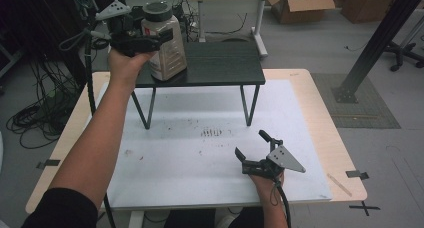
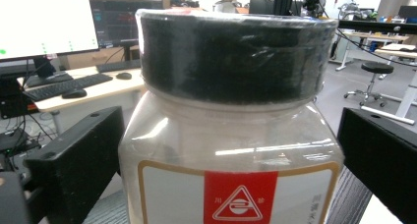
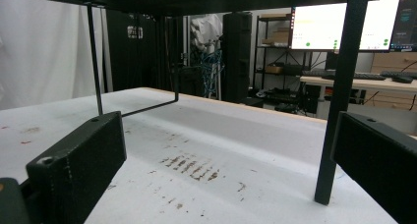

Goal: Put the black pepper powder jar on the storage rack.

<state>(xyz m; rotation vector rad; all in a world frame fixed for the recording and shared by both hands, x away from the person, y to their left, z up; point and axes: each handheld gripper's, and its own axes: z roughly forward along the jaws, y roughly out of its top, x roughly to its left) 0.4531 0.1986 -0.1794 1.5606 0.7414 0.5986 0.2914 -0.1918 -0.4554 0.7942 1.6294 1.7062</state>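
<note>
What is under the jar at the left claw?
The jar stands on a small black shelf. Below the shelf lies a stained white mat. The jar's base hides the shelf surface directly beneath it.

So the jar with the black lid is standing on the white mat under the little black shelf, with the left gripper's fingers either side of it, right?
Not quite. The jar stands on top of the black shelf, at its left end, not on the white mat beneath it; the high view shows this. The rest holds: its lid is black, and the left gripper has its fingers either side of it.

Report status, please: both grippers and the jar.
Left gripper open around jar, fingers clear. Jar upright on black shelf. Right gripper open, empty.
</note>
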